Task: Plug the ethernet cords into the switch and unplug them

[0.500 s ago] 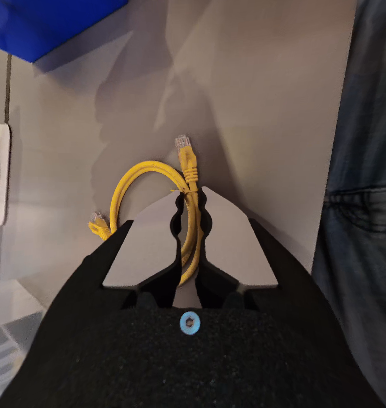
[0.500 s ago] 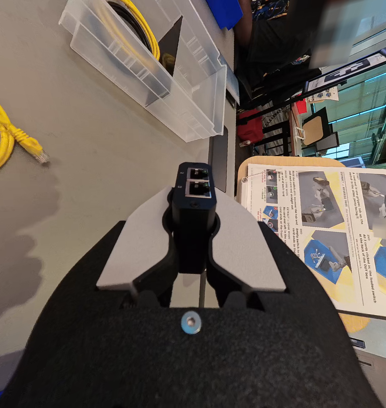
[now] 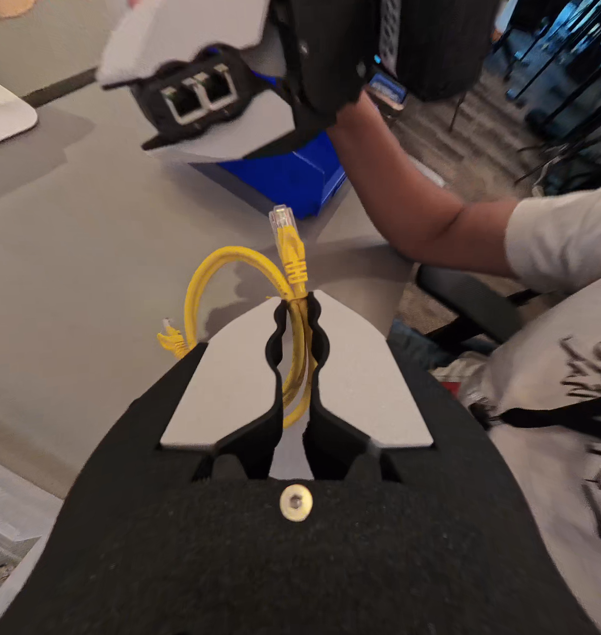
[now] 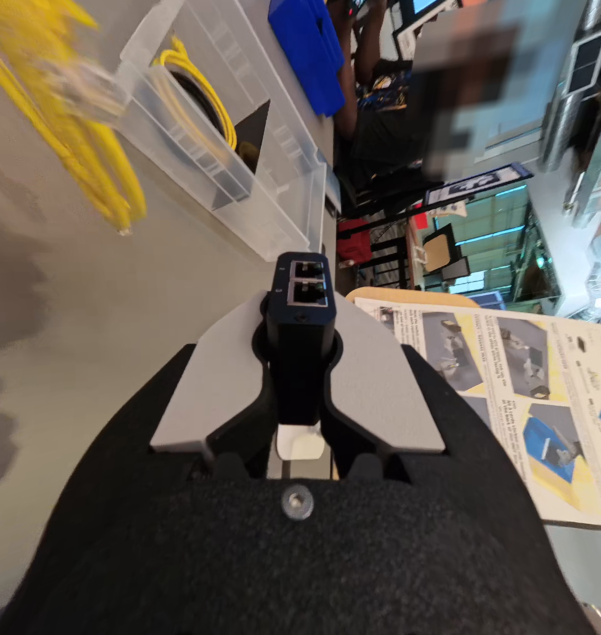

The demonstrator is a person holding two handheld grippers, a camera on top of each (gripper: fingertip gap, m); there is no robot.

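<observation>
Pre-insert step, nothing plugged yet. Right gripper (image 4: 300, 343) is clamped on the black switch (image 4: 300, 330), both ports (image 4: 307, 283) empty, facing out. Left gripper (image 3: 297, 309) pinches the yellow cord (image 3: 297, 360), plug (image 3: 287, 237) sticking out at 12. Switch sits at 11 in the left view, apart from the plug. Next: line plug up with a port, push straight in.

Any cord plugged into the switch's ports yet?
No. In the right wrist view both ports of the black switch are open sockets, and the yellow cord plug is free.
</observation>
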